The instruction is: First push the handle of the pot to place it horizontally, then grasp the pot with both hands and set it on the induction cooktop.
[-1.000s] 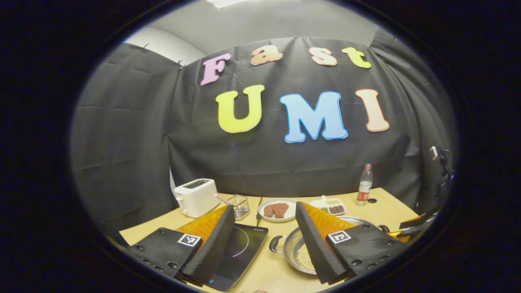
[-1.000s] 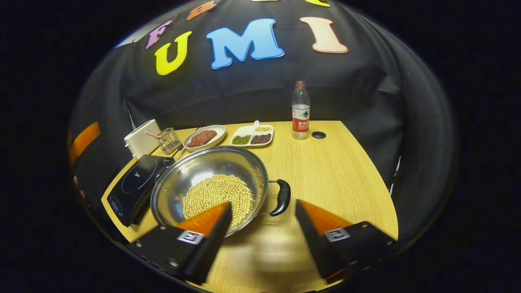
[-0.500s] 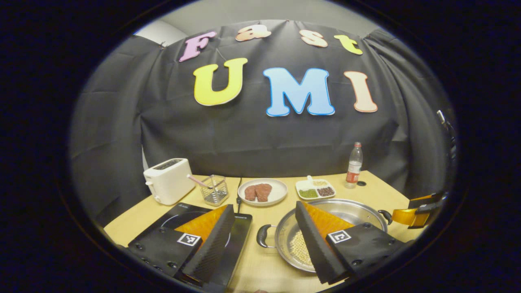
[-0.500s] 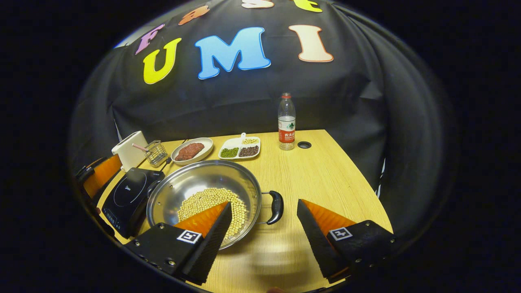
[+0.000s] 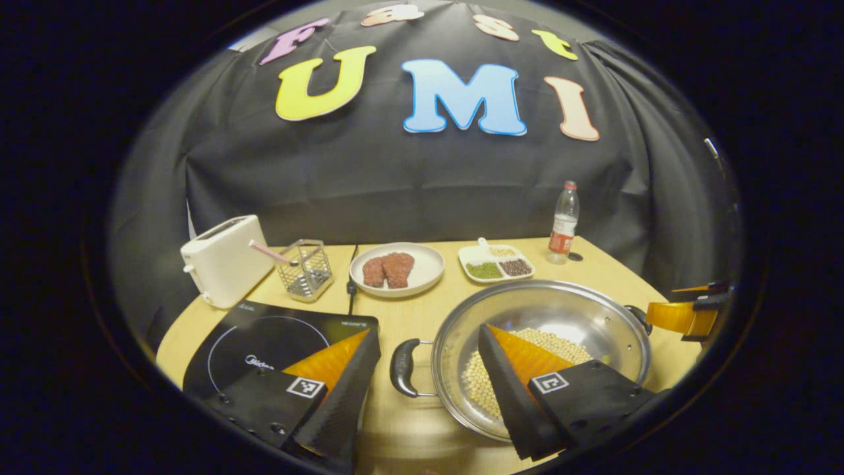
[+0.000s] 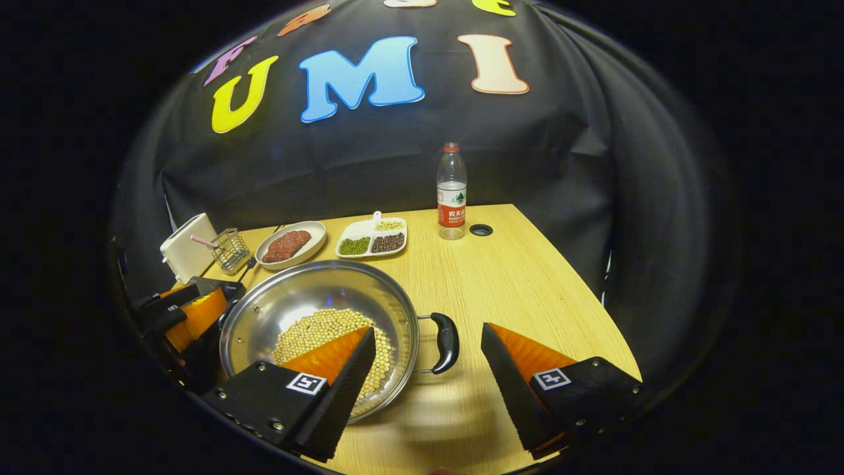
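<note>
A steel pot (image 5: 560, 316) with soybeans in it stands on the wooden table, its two black handles pointing left and right. The left handle (image 5: 402, 367) lies in the gap of my open left gripper (image 5: 428, 331), a little beyond the fingertips. One finger overlaps the pot's bowl. The black induction cooktop (image 5: 264, 336) lies left of the pot. In the right gripper view the pot (image 6: 310, 307) has its right handle (image 6: 447, 342) in the gap of my open right gripper (image 6: 428, 328). The left gripper (image 6: 188, 313) shows at the pot's far side.
Along the back of the table stand a white toaster (image 5: 224, 260), a wire basket (image 5: 304, 269), a plate of meat (image 5: 395, 267), a divided dish of beans (image 5: 496, 262) and a water bottle (image 5: 564, 221). The right gripper (image 5: 686, 315) shows at the far right.
The left gripper has tilted down and closed in on the pot's left handle. The right gripper has shifted slightly, keeping the right handle in its gap. The pot has stayed put.
</note>
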### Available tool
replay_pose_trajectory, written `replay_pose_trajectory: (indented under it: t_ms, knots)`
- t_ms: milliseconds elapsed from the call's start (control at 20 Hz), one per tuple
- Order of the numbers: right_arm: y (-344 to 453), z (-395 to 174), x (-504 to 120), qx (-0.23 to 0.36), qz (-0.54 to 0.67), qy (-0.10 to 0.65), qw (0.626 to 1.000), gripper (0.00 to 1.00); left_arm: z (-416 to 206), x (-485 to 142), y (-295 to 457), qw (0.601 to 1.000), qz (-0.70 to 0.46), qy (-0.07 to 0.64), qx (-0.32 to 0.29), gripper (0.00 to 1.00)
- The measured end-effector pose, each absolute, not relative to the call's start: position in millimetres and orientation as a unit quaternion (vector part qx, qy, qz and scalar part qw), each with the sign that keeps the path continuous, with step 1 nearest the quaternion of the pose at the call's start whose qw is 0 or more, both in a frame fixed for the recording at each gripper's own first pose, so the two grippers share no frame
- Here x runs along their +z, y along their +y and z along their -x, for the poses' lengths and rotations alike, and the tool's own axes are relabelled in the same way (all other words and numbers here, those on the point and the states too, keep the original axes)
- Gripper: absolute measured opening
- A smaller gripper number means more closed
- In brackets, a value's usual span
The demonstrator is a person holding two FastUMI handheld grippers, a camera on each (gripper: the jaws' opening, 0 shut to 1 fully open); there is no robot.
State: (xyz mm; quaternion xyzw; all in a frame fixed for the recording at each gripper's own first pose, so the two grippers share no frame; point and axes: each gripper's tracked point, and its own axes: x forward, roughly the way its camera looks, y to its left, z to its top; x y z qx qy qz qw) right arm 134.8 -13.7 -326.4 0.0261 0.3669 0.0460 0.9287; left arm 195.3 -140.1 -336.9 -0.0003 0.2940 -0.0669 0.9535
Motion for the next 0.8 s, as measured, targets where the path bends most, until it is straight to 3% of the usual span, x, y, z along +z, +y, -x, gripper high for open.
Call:
replay_pose_trajectory:
  t_ms: [700, 750, 800]
  knots:
    - [-8.3, -149.8, -371.6, 0.028, -0.012, 0.413, 0.910, 0.96, -211.2, -401.2, -144.2, 0.927, -0.017, 0.368, -0.067, 1.00]
    - [-9.0, -149.6, -375.2, 0.027, -0.012, 0.417, 0.908, 0.96, -211.4, -405.0, -141.9, 0.926, -0.019, 0.373, -0.063, 0.96]
    - [-10.6, -151.5, -378.4, 0.024, -0.012, 0.419, 0.907, 0.81, -210.7, -407.5, -140.4, 0.924, -0.020, 0.378, -0.060, 0.98]
